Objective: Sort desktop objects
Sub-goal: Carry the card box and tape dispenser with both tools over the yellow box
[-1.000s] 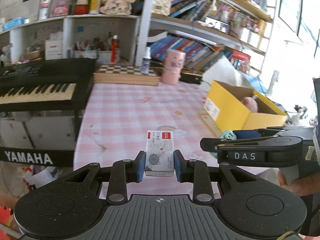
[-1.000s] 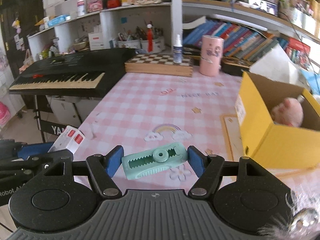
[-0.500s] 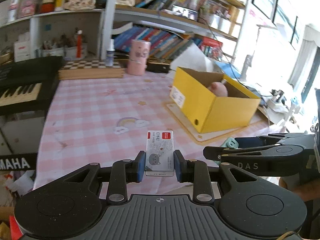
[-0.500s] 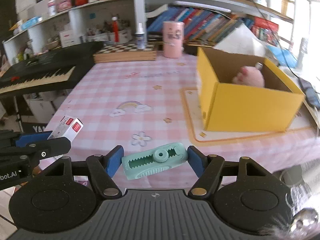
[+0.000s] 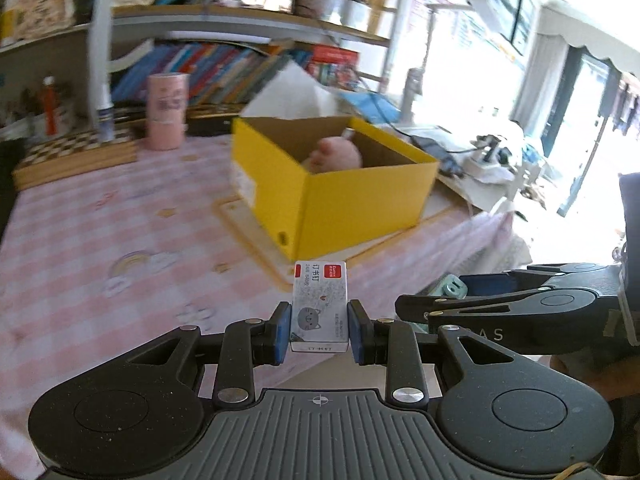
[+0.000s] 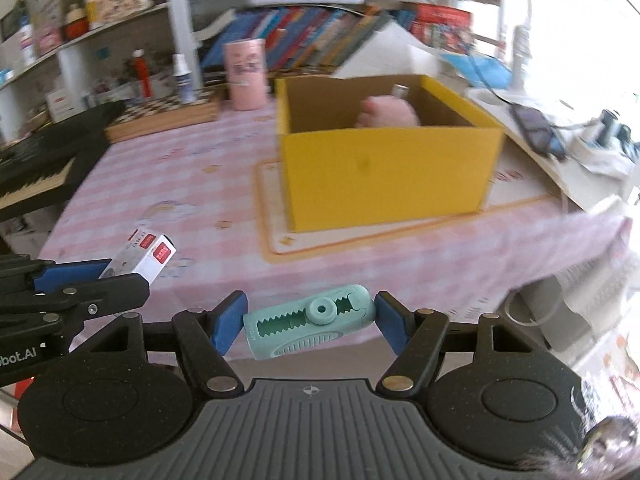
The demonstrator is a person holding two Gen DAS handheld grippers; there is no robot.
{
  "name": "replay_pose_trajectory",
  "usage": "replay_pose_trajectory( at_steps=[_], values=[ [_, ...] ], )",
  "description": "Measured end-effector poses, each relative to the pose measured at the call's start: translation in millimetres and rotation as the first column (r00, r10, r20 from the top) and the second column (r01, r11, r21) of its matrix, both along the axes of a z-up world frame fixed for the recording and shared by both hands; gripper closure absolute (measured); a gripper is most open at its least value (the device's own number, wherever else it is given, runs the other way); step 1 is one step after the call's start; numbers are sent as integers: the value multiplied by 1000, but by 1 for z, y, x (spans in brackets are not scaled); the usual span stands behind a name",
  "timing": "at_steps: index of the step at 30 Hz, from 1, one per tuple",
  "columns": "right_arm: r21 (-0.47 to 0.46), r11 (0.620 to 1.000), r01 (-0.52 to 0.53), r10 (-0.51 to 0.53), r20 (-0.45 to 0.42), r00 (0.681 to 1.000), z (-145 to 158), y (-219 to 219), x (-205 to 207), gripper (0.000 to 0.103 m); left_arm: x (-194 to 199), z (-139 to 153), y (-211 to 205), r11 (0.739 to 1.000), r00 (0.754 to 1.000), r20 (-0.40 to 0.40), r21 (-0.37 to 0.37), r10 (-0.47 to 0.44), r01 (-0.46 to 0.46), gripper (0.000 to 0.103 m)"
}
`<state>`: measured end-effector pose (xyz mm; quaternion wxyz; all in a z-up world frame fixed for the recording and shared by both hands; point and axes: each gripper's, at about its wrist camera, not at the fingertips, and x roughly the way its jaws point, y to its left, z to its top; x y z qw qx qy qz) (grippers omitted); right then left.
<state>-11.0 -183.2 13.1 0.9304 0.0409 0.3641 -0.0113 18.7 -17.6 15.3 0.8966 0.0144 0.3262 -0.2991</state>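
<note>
My left gripper (image 5: 319, 330) is shut on a small white staple box (image 5: 319, 304) with red labels and a grey cat print, held above the near table edge. The box also shows in the right wrist view (image 6: 142, 254). My right gripper (image 6: 311, 322) is shut on a mint-green toothed tool (image 6: 310, 320), gripped end to end; its tip shows in the left wrist view (image 5: 450, 287). An open yellow cardboard box (image 5: 352, 196) stands ahead on a mat, also in the right wrist view (image 6: 384, 168), with a pink plush toy (image 6: 386, 112) inside.
A pink checked tablecloth (image 6: 192, 184) covers the table. A pink cup (image 6: 245, 74), a spray bottle (image 6: 182, 80) and a chessboard (image 6: 164, 114) stand at the back before bookshelves. A black keyboard (image 6: 40, 160) is at the left. A cluttered side desk (image 6: 560, 140) is at the right.
Both grippers have swung to the right with their objects still held. The yellow box now sits in the middle of both views and looks nearer; the keyboard has slid off to the left.
</note>
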Motion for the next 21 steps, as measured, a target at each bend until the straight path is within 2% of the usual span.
replay_pose_trajectory(
  at_steps=[7, 13, 21],
  values=[
    [13, 996, 83, -83, -3, 997, 1, -49, 8, 36, 19, 6, -44, 998, 998, 32, 1, -59, 59, 75],
    [12, 995, 96, -97, 44, 994, 14, -84, 32, 36, 41, 20, -79, 997, 993, 93, -9, -71, 72, 75],
    [8, 998, 55, -56, 156, 986, 43, -124, 83, 36, 96, 39, -109, 1000, 982, 190, 15, 21, -24, 75]
  ],
)
